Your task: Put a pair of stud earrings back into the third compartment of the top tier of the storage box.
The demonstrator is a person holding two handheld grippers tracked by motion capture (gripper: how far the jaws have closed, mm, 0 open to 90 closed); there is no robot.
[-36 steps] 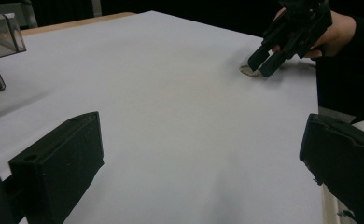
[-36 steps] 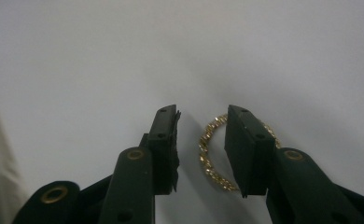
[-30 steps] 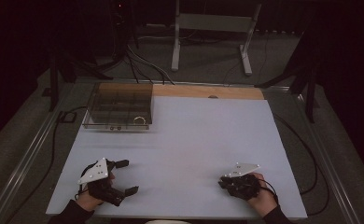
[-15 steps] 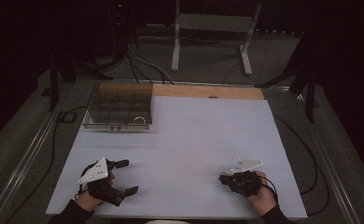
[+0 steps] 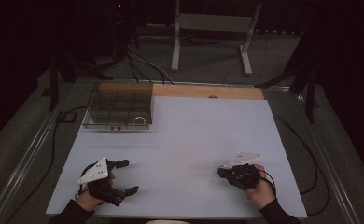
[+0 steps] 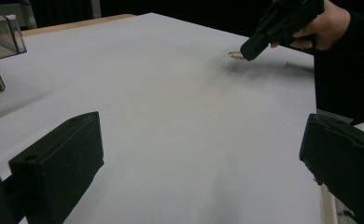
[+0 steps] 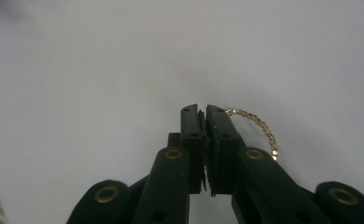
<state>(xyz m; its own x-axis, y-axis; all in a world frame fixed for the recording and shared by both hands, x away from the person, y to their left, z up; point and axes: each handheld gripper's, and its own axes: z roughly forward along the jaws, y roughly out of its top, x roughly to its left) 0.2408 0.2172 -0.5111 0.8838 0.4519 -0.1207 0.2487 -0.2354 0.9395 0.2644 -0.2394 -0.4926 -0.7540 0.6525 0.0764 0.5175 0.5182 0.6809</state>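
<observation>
Gold chain [image 7: 257, 125] pinched in our right tool [image 7: 202, 112], at 5 o'clock on the tabletop [image 5: 194, 135]. Left tool [image 6: 199, 154] gapes wide, empty. Lift slowly; loose loop may snag before the box [image 5: 119, 107] at 11.

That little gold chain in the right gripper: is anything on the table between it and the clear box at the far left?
Nothing visible. The right gripper is shut on the gold chain, and bare white table lies between it and the clear box.
</observation>
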